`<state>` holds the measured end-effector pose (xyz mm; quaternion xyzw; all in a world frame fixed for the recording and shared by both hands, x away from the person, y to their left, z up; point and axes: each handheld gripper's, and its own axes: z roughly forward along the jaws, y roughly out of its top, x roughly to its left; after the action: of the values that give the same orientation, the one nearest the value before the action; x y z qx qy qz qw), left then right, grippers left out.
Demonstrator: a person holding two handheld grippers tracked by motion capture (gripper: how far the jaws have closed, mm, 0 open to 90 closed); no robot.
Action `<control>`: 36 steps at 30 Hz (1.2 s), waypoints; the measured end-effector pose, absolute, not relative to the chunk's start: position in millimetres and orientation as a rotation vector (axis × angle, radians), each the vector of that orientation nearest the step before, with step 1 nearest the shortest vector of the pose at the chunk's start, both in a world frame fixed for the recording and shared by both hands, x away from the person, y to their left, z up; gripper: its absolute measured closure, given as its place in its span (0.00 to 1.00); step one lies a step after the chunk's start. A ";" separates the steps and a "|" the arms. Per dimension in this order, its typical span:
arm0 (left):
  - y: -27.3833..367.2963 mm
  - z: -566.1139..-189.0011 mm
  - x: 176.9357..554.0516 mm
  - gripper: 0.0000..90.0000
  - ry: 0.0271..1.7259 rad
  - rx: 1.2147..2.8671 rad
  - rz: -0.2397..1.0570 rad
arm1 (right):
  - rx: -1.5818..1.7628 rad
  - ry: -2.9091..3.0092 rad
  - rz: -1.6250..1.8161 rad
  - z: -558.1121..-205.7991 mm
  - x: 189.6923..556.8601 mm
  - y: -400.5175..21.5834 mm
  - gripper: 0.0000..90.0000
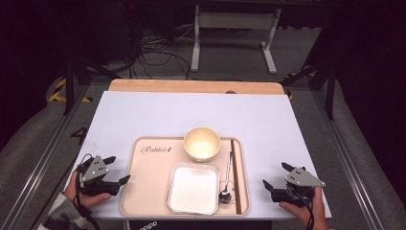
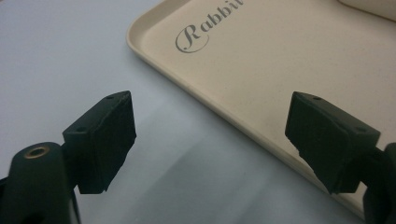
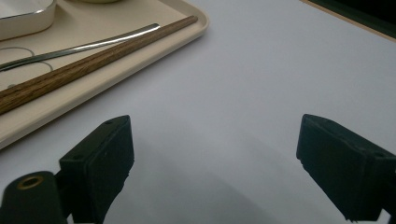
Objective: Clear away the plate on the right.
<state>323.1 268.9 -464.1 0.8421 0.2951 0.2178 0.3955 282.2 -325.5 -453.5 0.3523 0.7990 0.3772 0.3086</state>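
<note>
A beige tray (image 1: 143,191) lettered "Rabbit" lies near the table's front edge. It carries a round cream bowl (image 1: 202,143), a white rectangular dish (image 1: 194,188), a metal spoon (image 1: 227,175) and brown chopsticks (image 1: 235,172). My left gripper (image 1: 118,170) rests open just left of the tray, nothing between its jaws; its own view shows the tray rim (image 2: 205,100) between the open gripper (image 2: 233,140). My right gripper (image 1: 276,175) stands open on the table right of the tray. In its view the gripper (image 3: 238,168) spans bare table, with chopsticks (image 3: 93,58) and spoon handle (image 3: 93,44) at upper left.
The white table top (image 1: 191,112) stretches bare behind the tray, with a wooden strip (image 1: 191,86) along its far edge. Beyond it stand a white frame (image 1: 234,33) and floor cables (image 1: 153,48). Metal rails (image 1: 43,158) run beside the table.
</note>
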 end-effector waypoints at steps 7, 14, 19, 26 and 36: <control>270.4 -464.1 320.8 0.19 0.734 2.127 0.553 | 0.940 2.051 1.041 -447.7 277.9 -328.1 0.14; 272.1 -463.6 320.9 0.19 0.742 2.122 0.555 | 0.937 2.058 1.019 -449.8 279.3 -325.9 0.14; 270.0 -463.8 321.4 0.19 0.739 2.134 0.554 | 0.938 2.053 1.018 -450.3 279.2 -327.2 0.14; 270.6 -463.7 322.7 0.19 0.744 2.136 0.561 | 0.946 2.048 1.021 -451.1 280.9 -328.1 0.14; 269.5 -464.6 324.7 0.19 0.752 2.140 0.557 | 0.953 2.049 1.016 -452.0 281.2 -329.0 0.14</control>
<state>324.7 269.5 -464.6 0.8428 0.2961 0.2194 0.3923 281.2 -329.0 -452.0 0.3637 0.7817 0.3878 0.3259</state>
